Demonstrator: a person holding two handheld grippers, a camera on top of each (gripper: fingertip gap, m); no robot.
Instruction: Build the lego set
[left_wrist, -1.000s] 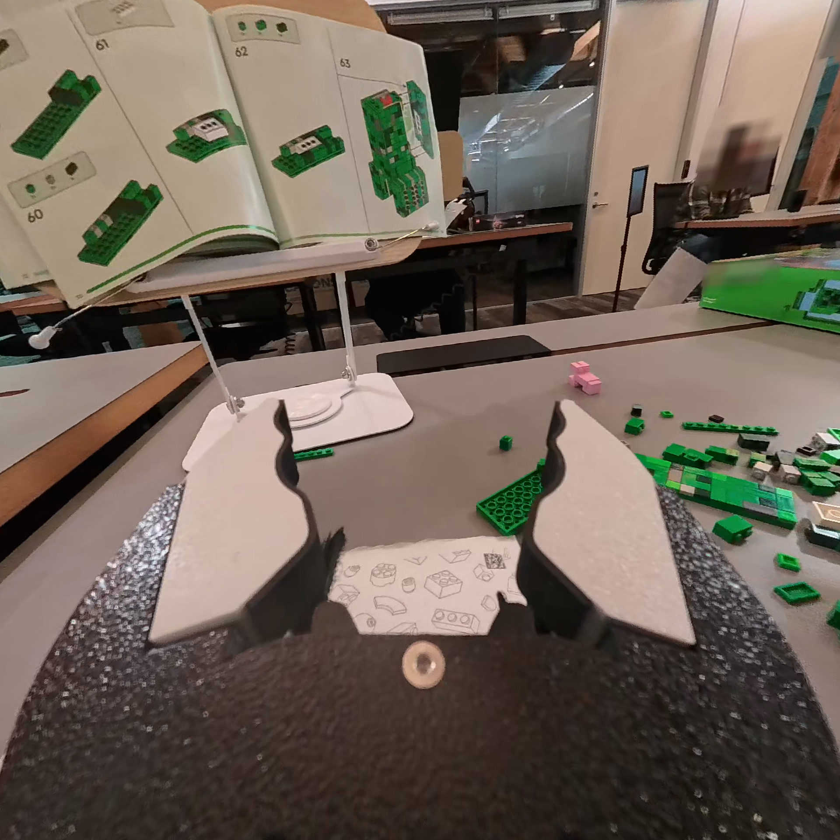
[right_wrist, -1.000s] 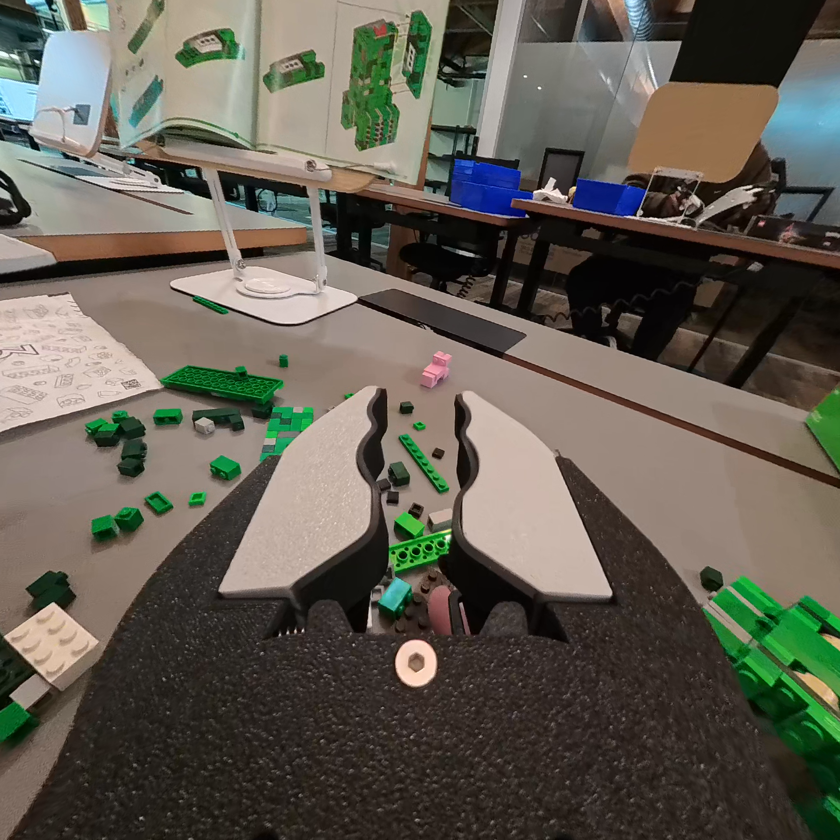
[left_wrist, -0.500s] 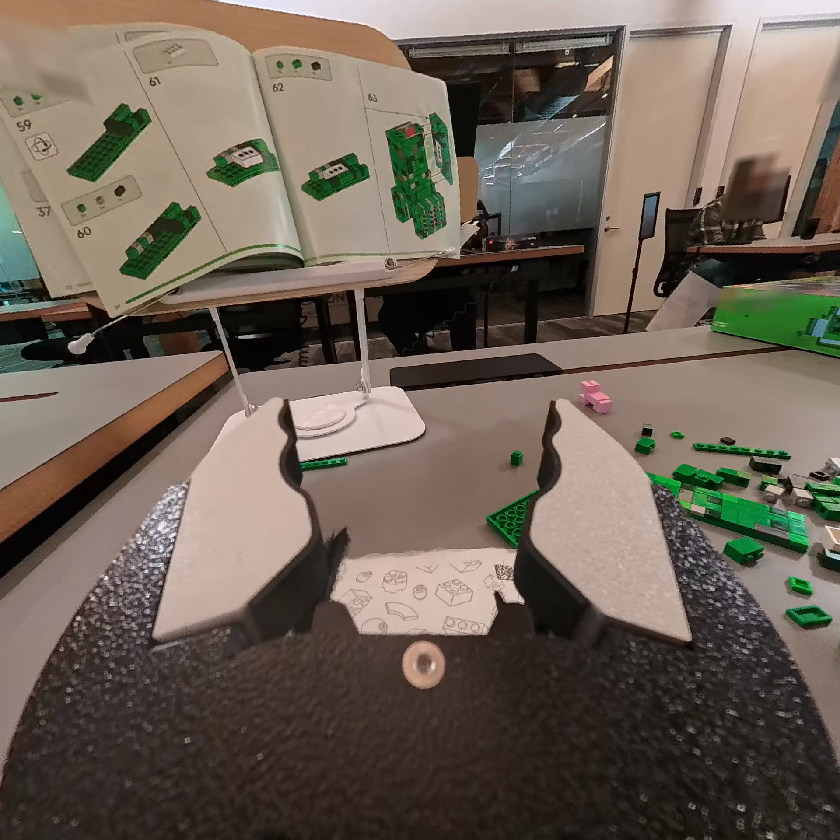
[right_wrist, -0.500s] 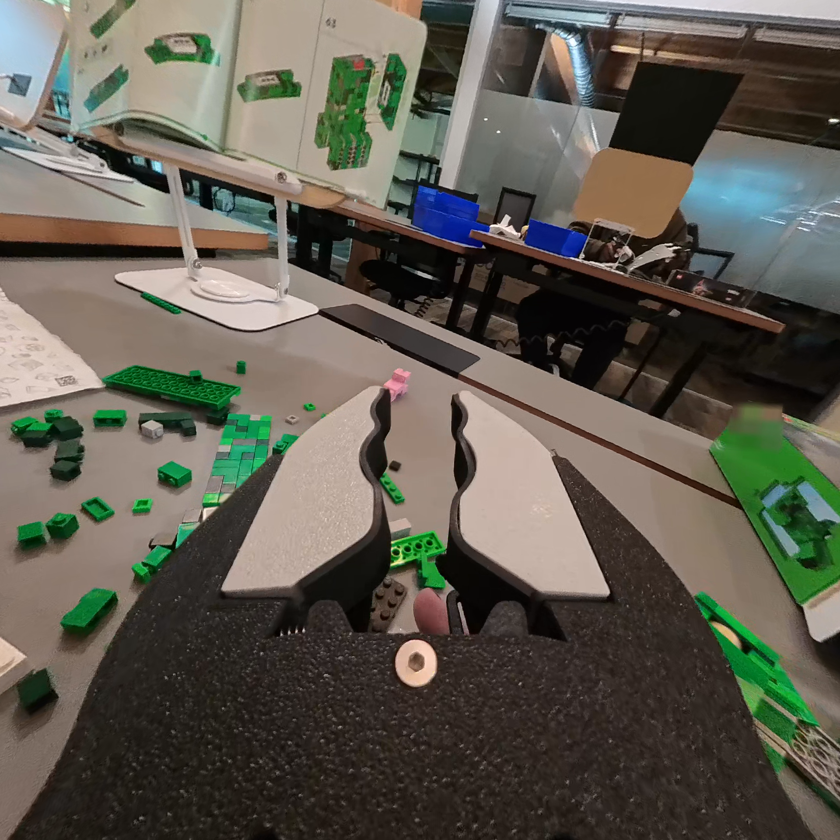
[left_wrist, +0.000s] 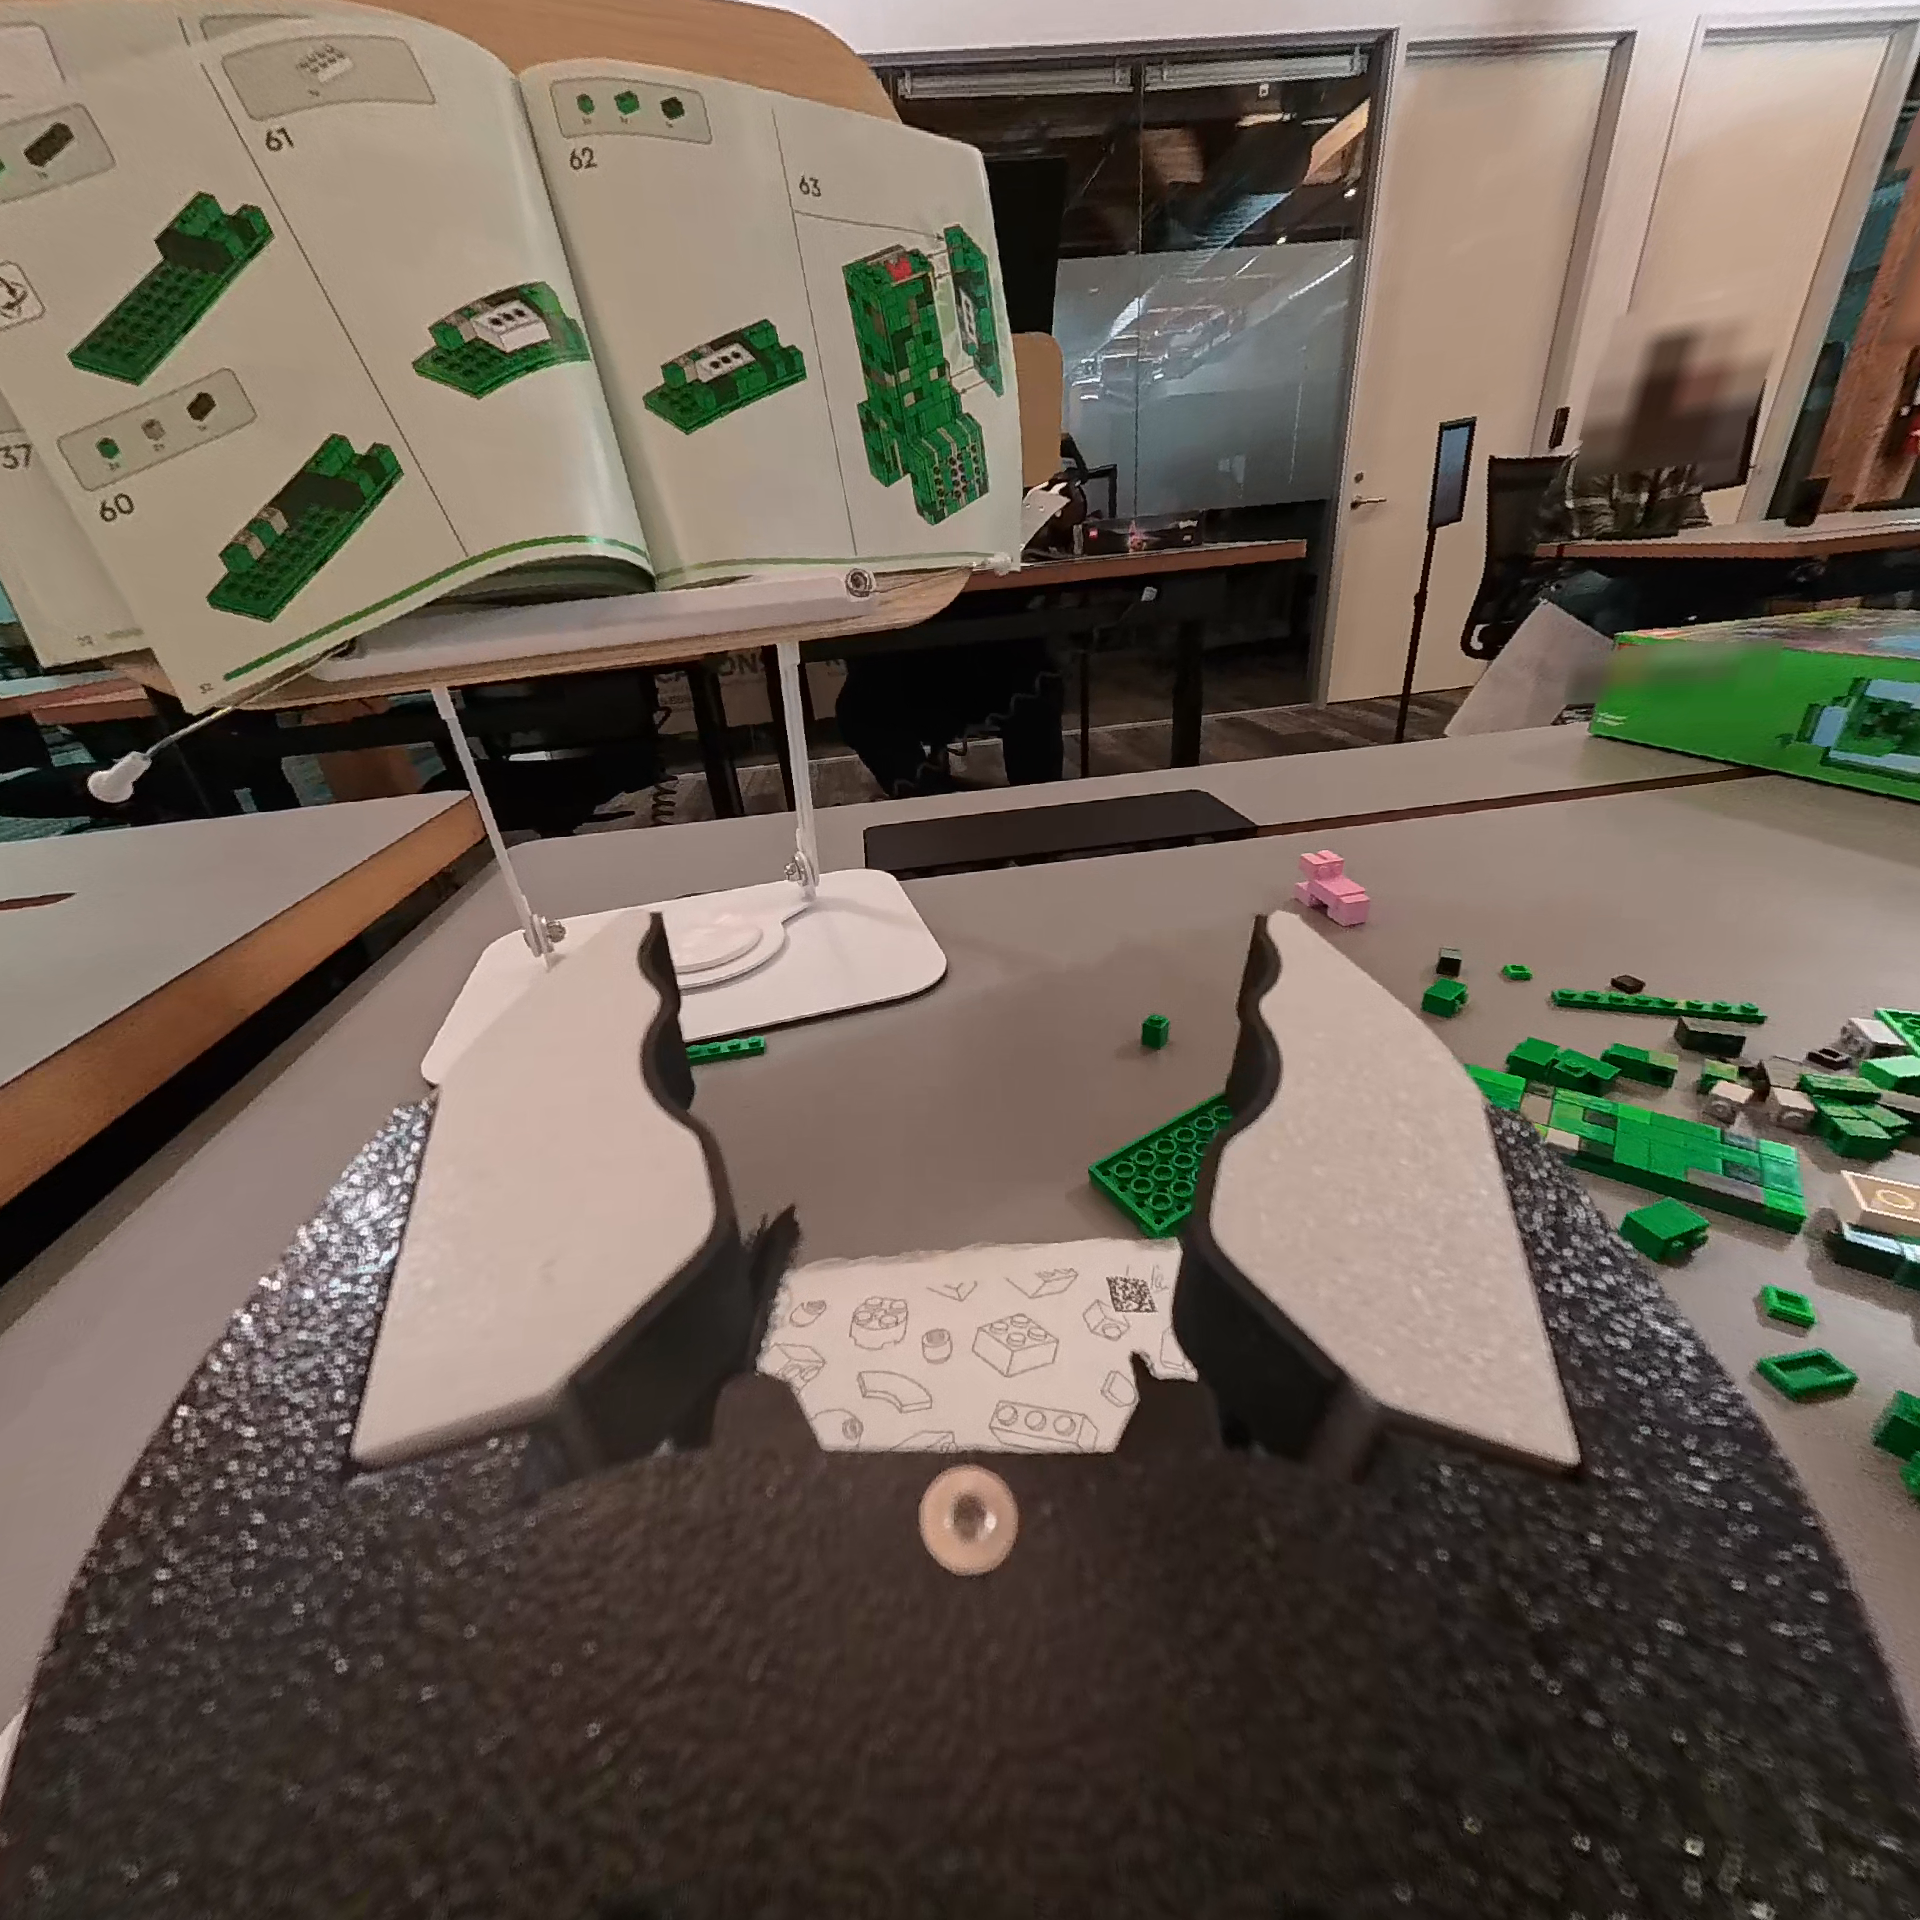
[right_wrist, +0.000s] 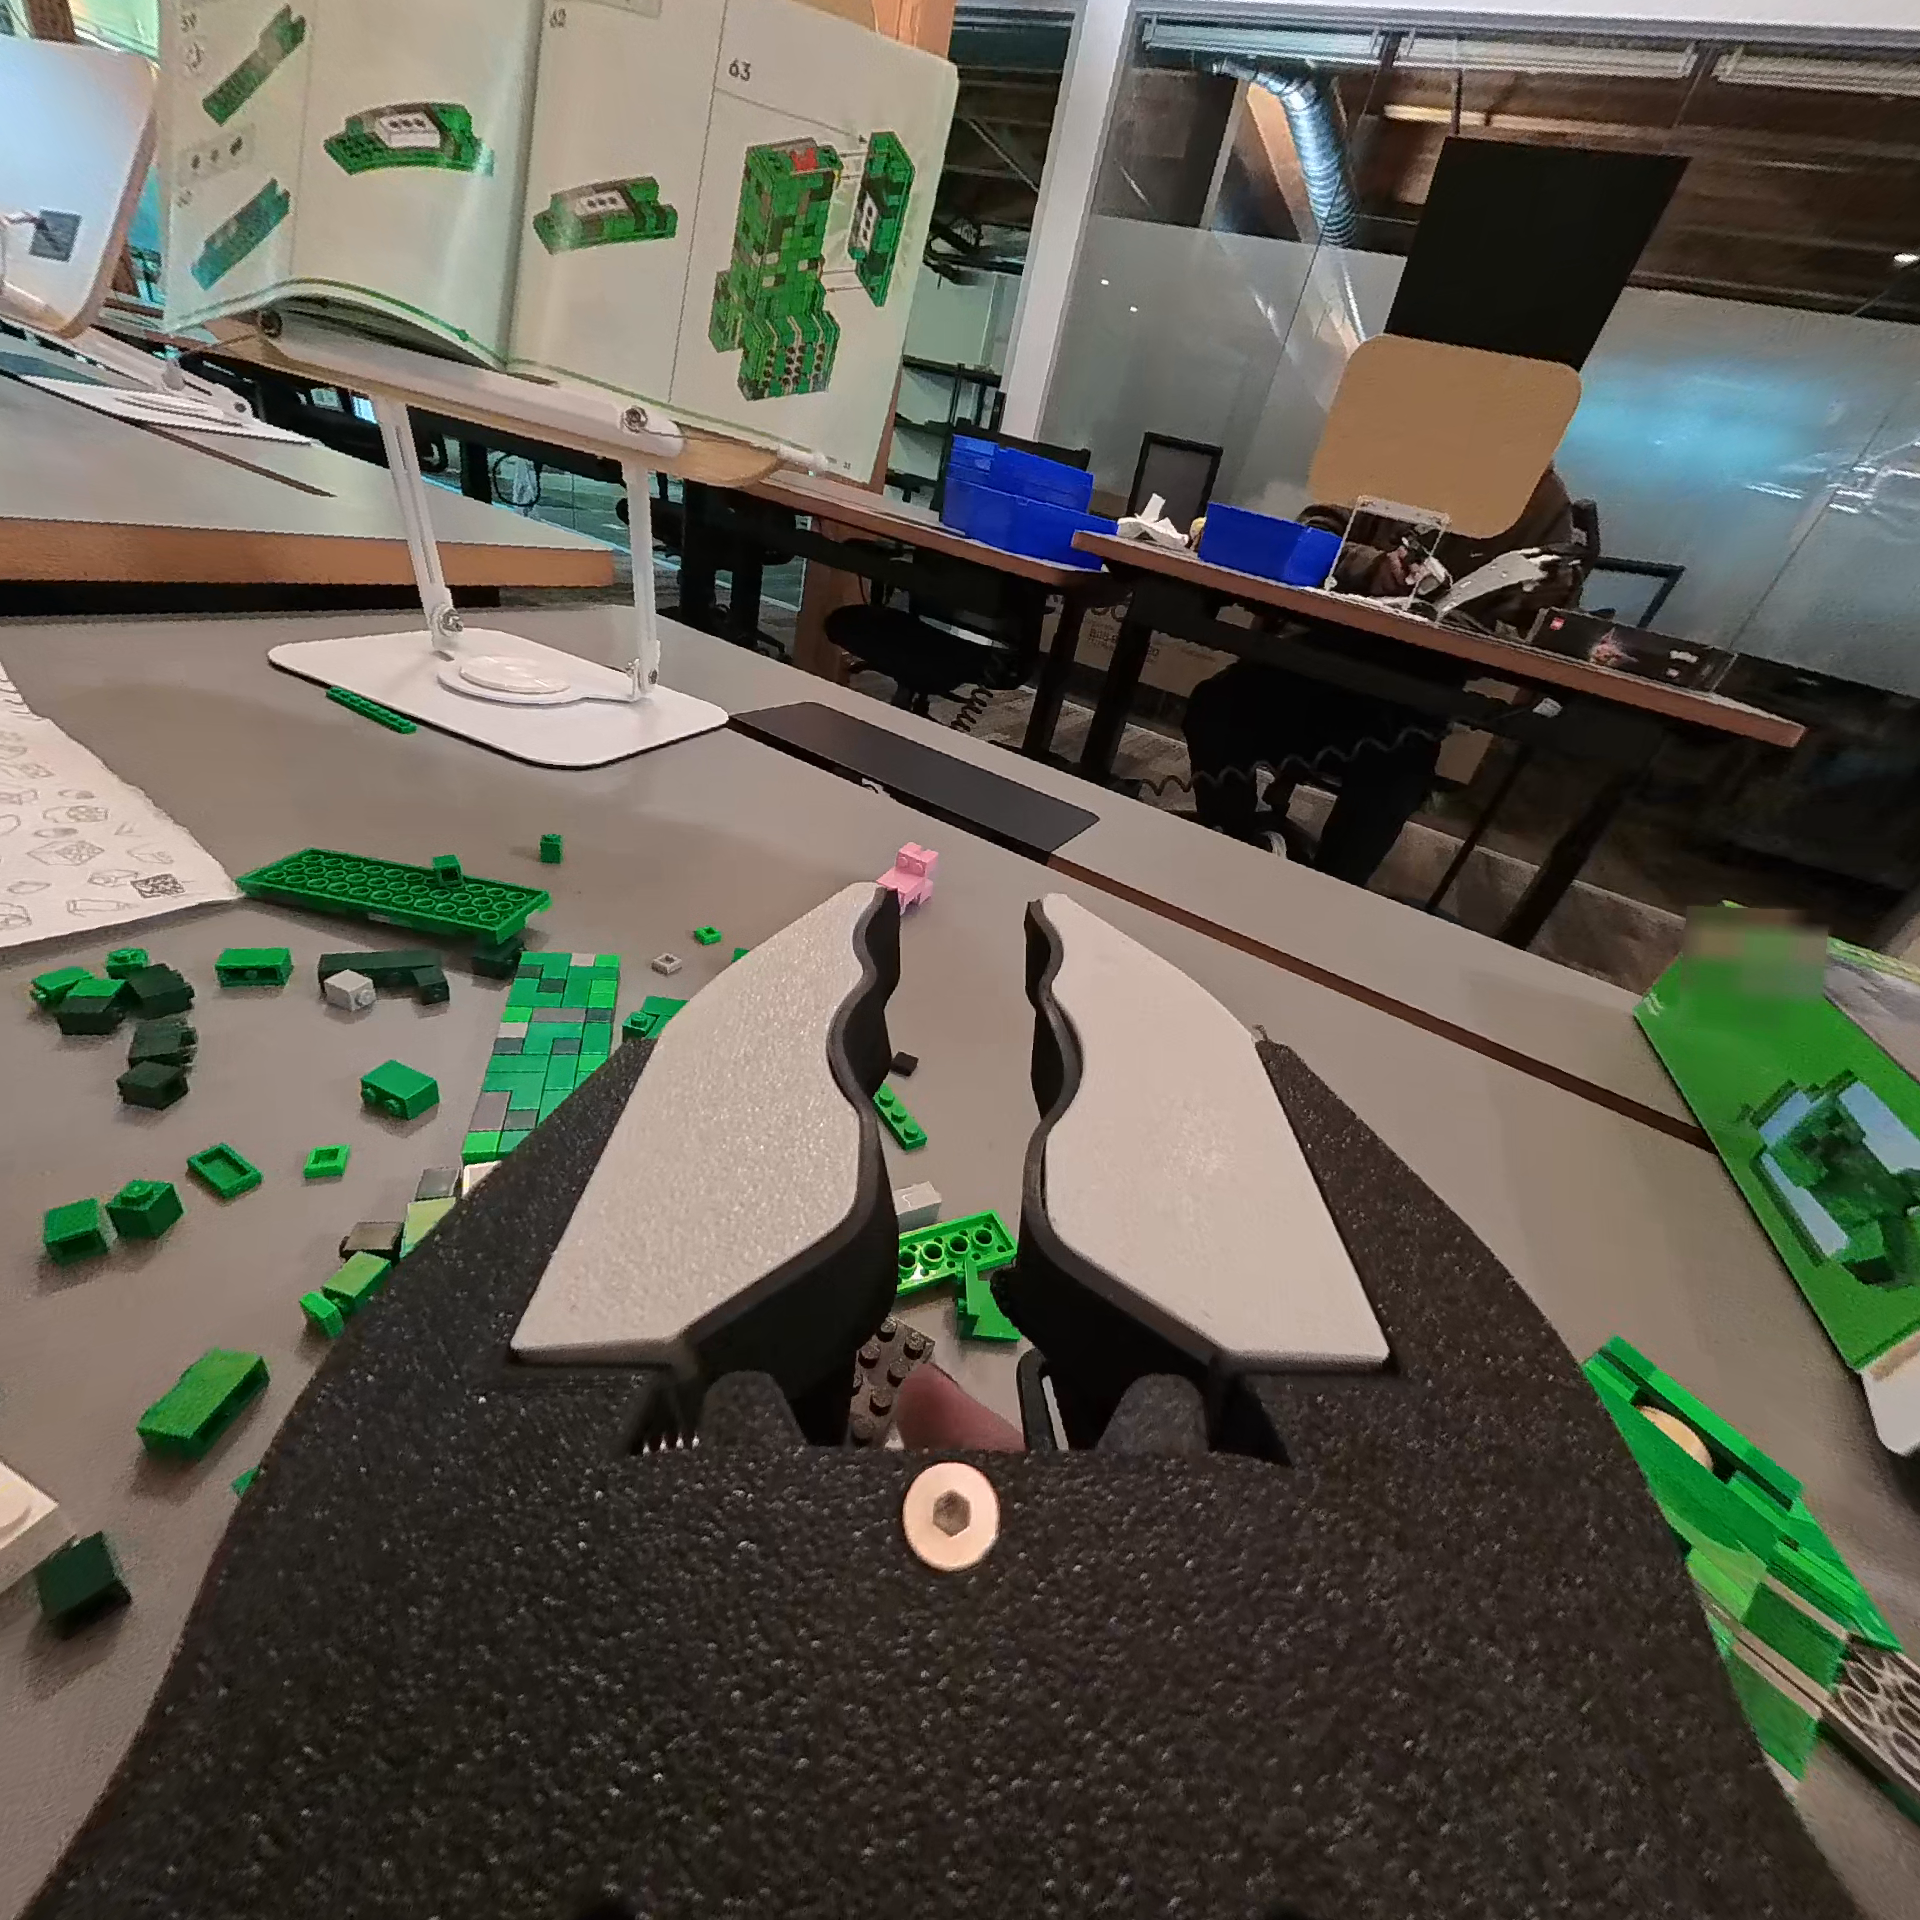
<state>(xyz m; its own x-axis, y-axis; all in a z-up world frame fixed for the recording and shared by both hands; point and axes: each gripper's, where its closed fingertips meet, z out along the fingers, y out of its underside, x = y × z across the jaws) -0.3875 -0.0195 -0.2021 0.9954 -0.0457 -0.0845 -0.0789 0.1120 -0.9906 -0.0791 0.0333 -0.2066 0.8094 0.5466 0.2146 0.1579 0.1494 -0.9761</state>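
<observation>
My left gripper (left_wrist: 958, 935) is wide open and empty above a printed paper sheet (left_wrist: 966, 1340). A flat green plate (left_wrist: 1158, 1164) lies just by its right finger. My right gripper (right_wrist: 961, 909) is open with a narrow gap and holds nothing. It hovers over loose green pieces, with a small green plate (right_wrist: 956, 1247) and a black plate (right_wrist: 894, 1371) below its fingers. The flat green plate (right_wrist: 395, 888) lies to its left, and a tiled green panel (right_wrist: 551, 1029) is nearer. The open instruction book (left_wrist: 499, 312) sits on a white stand (left_wrist: 831, 956).
Loose green, dark and grey bricks (left_wrist: 1714, 1101) are scattered across the grey table (left_wrist: 935, 1122). A pink pig figure (right_wrist: 912, 871) stands beyond my right fingertips. A green set box (right_wrist: 1808, 1132) lies at the right, and a built green assembly (right_wrist: 1704, 1496) at the lower right. A black pad (right_wrist: 914, 774) lies farther back. To reach the small green plate (right_wrist: 956, 1247) in a straight line is about 12 cm for my right fingers, about 30 cm for my left.
My right gripper has swung to the right over the pile, bringing the green box into view; its gap is unchanged. My left gripper has tilted up slightly and stays open.
</observation>
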